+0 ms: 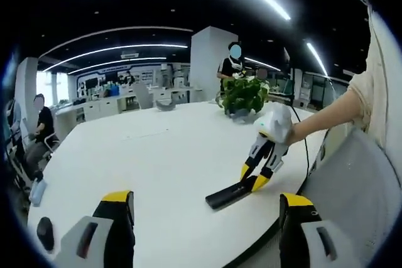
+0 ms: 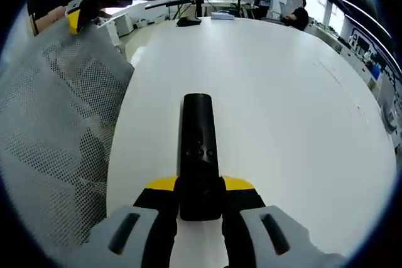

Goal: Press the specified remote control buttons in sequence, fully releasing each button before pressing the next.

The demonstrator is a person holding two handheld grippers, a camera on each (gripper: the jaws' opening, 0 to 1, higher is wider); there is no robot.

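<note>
1. The right gripper [image 2: 200, 187] has its yellow-tipped jaws closed on the near end of the black remote control [image 2: 198, 149].
2. The remote lies flat near the white table's [image 2: 295, 92] edge.
3. The left gripper [image 1: 207, 208] hovers with jaws spread wide, holding nothing.

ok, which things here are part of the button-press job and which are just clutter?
Job:
- black remote control, lying on the white table
- right gripper, fingers closed on the remote's near end
- left gripper, open, held off the remote

Lying about:
- potted plant
- mesh chair
- small dark object at the table's far end
</note>
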